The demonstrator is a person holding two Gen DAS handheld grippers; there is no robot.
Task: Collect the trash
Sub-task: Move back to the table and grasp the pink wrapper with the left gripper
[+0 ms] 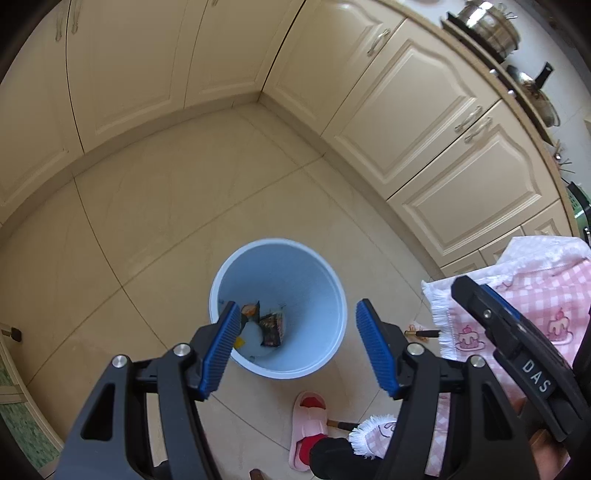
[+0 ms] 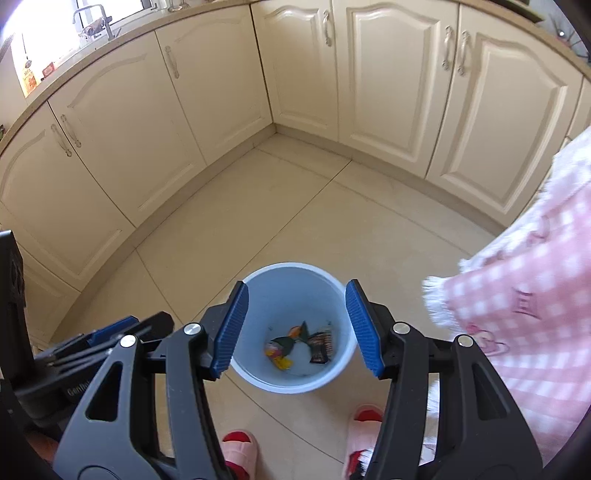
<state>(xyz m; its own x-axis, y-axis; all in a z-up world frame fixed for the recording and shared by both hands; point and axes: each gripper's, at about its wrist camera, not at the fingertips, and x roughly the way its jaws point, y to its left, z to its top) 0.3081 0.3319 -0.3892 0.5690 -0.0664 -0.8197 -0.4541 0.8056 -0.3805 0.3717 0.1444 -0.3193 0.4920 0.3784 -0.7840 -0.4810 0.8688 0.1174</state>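
Our left tongs (image 1: 295, 347) hang over the bin (image 1: 325, 295) with their ribbed blue pads (image 1: 375, 347) set wide apart and nothing between them. Our right tongs (image 2: 295, 326) are parted too, a little less widely, and they grip nothing; the pads (image 2: 232, 328) frame the bin (image 2: 258, 284) from above without touching it.

The bin is a round, smooth, pale blue plastic pail with a lighter rim, standing on a floor (image 2: 258, 206) of large glossy beige tiles with thin dark joints. The trash (image 2: 295, 345) lies at its bottom: several crumpled wrappers, one dark and shiny, others orange, yellow and green, on something pale that we cannot identify. In the left view one pad covers part of that heap (image 1: 271, 326).

Cream cabinets (image 2: 388, 81) with raised arched panels and metal handles wrap around the corner. A pink checked cloth (image 1: 524, 317) with a white fringe and small cake prints hangs at the right, cut off by the frame edge. Below, we see pink slippers (image 2: 238, 450) over red socks, partly hidden by the black arms of the tongs. A small item (image 1: 421, 332) lies on the floor beside the cloth, too small to make out. Steel pots (image 1: 491, 26) sit on the tabletop, strongly bent by the lens.
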